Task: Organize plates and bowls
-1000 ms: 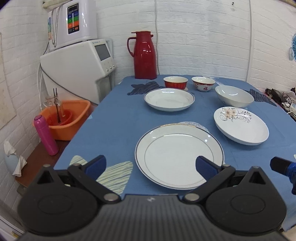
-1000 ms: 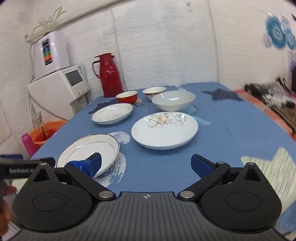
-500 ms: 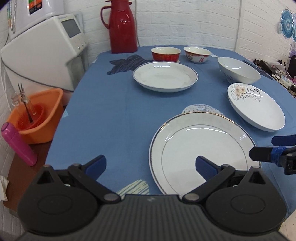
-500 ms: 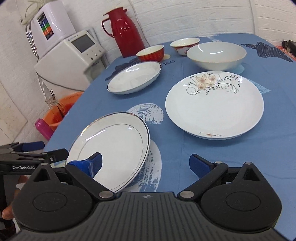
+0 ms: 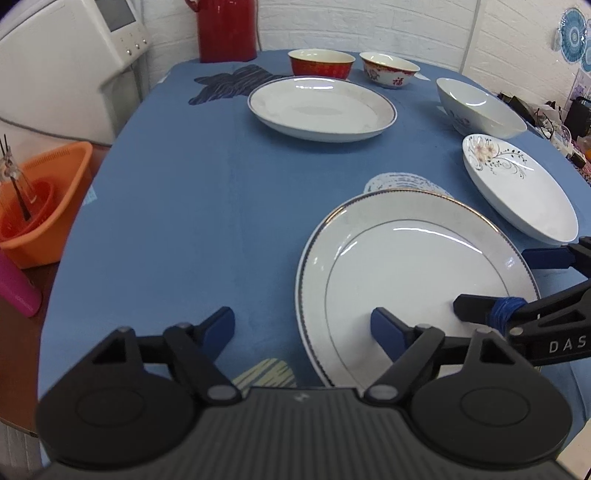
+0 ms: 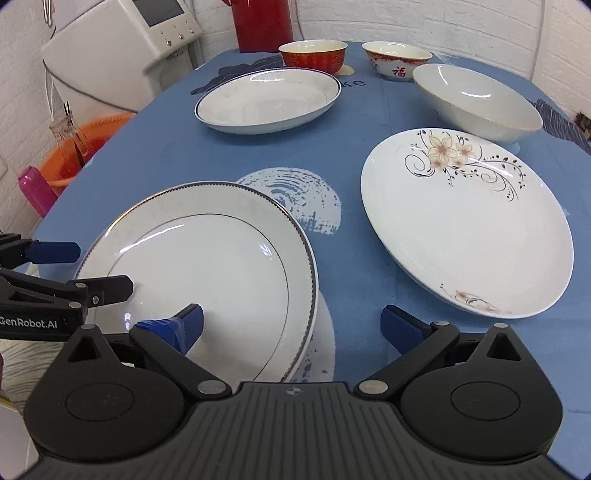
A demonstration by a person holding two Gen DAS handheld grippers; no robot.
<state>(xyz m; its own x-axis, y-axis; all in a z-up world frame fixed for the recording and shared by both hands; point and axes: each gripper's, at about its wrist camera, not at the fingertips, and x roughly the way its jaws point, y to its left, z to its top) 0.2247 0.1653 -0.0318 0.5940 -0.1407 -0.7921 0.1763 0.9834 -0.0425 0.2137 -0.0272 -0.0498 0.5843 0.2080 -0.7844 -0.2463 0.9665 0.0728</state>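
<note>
A gold-rimmed white plate [image 5: 413, 273] [image 6: 207, 258] lies near the front edge of the blue table. My left gripper [image 5: 303, 328] is open, its jaws straddling the plate's left rim. My right gripper [image 6: 291, 325] is open, straddling the plate's right rim. A flowered plate [image 6: 465, 229] [image 5: 517, 184] lies to the right. A blue-rimmed plate [image 5: 321, 107] [image 6: 269, 99] lies farther back. A large white bowl [image 6: 476, 99] [image 5: 480, 107], a red bowl [image 5: 319, 64] [image 6: 312, 55] and a small red-and-white bowl [image 5: 389, 68] [image 6: 397, 62] stand at the back.
A red thermos [image 5: 225, 29] stands at the table's far end. A white appliance [image 5: 66, 62] stands to the left, with an orange basin [image 5: 40, 199] and a pink bottle [image 5: 14, 291] below it. Clutter lies at the far right [image 5: 546, 110].
Both grippers have moved forward and down to the gold-rimmed plate, which now fills more of each view. Each gripper's fingers now reach over the plate's rim. Both stay open.
</note>
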